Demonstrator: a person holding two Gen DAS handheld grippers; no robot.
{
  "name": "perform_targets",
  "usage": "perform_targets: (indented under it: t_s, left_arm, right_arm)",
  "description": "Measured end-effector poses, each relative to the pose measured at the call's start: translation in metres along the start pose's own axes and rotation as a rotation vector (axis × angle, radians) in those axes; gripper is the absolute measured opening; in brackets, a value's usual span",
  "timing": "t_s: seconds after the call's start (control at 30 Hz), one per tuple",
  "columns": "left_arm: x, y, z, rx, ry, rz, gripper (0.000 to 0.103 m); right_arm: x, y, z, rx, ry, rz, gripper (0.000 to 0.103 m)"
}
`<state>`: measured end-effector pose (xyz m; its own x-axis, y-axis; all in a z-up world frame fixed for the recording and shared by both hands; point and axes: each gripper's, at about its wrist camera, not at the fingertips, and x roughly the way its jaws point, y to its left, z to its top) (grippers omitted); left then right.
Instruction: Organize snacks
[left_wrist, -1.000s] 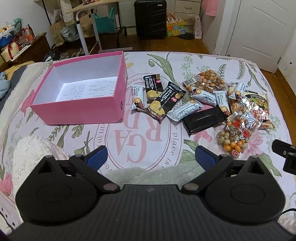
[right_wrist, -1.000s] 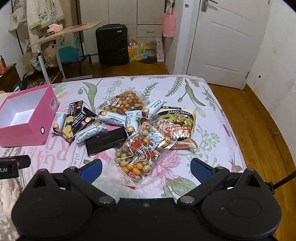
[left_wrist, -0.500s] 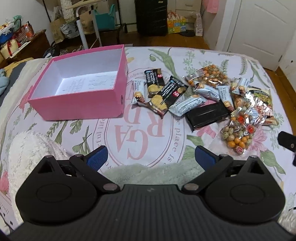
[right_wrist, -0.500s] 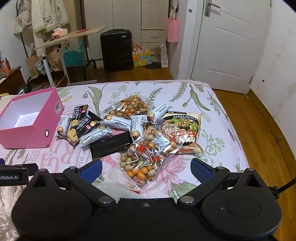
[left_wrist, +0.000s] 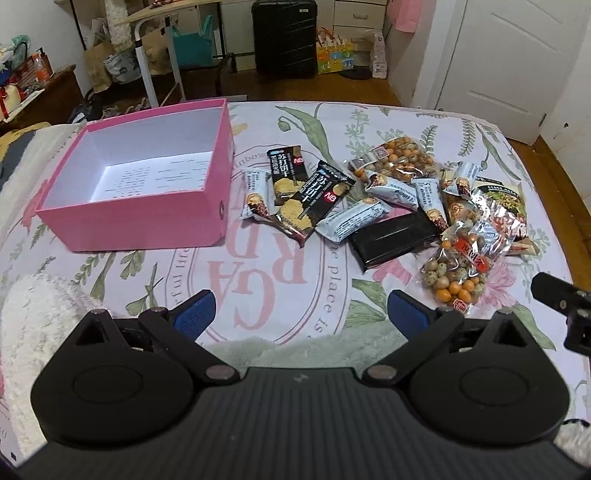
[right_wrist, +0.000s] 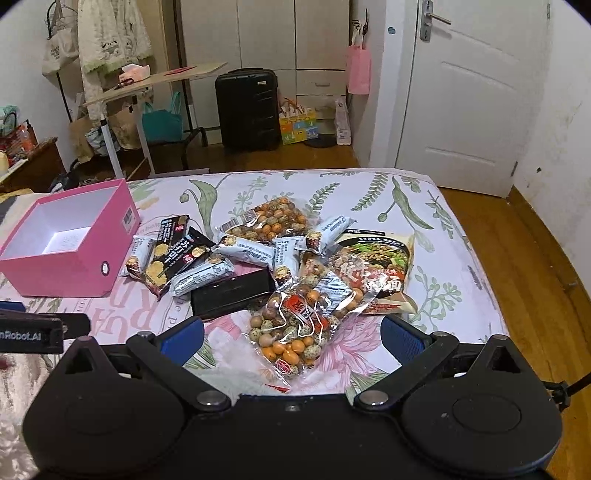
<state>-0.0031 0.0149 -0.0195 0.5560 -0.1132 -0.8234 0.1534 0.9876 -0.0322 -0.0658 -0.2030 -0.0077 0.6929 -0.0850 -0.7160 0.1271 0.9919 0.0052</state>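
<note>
An open, empty pink box (left_wrist: 144, 221) stands on the bed at the left; it also shows in the right wrist view (right_wrist: 66, 275). A heap of snacks lies to its right: black cracker packs (left_wrist: 314, 201), small grey bars (left_wrist: 352, 219), a black flat pack (left_wrist: 393, 238), two clear bags of coated nuts (left_wrist: 461, 266) (right_wrist: 295, 328) and a noodle pack (right_wrist: 376, 269). My left gripper (left_wrist: 299, 314) is open and empty, hovering short of the snacks. My right gripper (right_wrist: 291, 336) is open and empty, with the near nut bag between its fingers' line.
The floral bedspread (left_wrist: 258, 280) covers the bed; a fluffy white blanket (left_wrist: 33, 321) lies at the near left. Beyond the bed stand a black suitcase (right_wrist: 247, 107), a folding table (right_wrist: 147, 85) and a white door (right_wrist: 469, 92). Wooden floor (right_wrist: 535, 280) is to the right.
Both grippers have pulled back and risen a little, so the snacks and box sit slightly farther off. Nothing on the bed has moved.
</note>
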Motion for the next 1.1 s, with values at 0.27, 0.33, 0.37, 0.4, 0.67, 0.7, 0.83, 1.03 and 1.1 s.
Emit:
perform_targets:
  t_s: [0.27,0.33,0.37,0.4,0.67,0.7,0.83,1.03,1.1]
  left_arm:
    - [0.043,-0.016,0.011,0.047,-0.019,-0.123,0.100]
    - [0.060,-0.026,0.012,0.087,-0.018,-0.181,0.100]
    - [0.069,-0.032,0.012,0.113,-0.013,-0.205,0.099]
    - [0.079,-0.039,0.012,0.144,-0.005,-0.227,0.097]
    - [0.143,-0.092,0.017,0.362,0.021,-0.418,0.080]
    - [0.152,-0.098,0.017,0.384,0.038,-0.434,0.080]
    - [0.178,-0.109,0.014,0.403,0.125,-0.494,0.079]
    - [0.184,-0.119,0.007,0.459,0.075,-0.611,0.079]
    - [0.190,-0.125,0.005,0.492,0.080,-0.622,0.079]
  right_arm:
    - [0.040,-0.041,-0.004,0.107,-0.060,0.112,0.103]
    - [0.058,-0.048,-0.004,0.085,-0.027,0.073,0.102]
    - [0.067,-0.052,-0.005,0.080,-0.008,0.069,0.102]
    - [0.077,-0.057,-0.006,0.087,0.017,0.086,0.100]
    - [0.140,-0.091,-0.030,0.346,0.184,0.259,0.087]
    - [0.144,-0.093,-0.033,0.373,0.193,0.280,0.085]
    - [0.158,-0.094,-0.040,0.446,0.239,0.339,0.079]
    - [0.177,-0.085,-0.046,0.493,0.269,0.357,0.076]
    - [0.178,-0.081,-0.046,0.493,0.265,0.344,0.067]
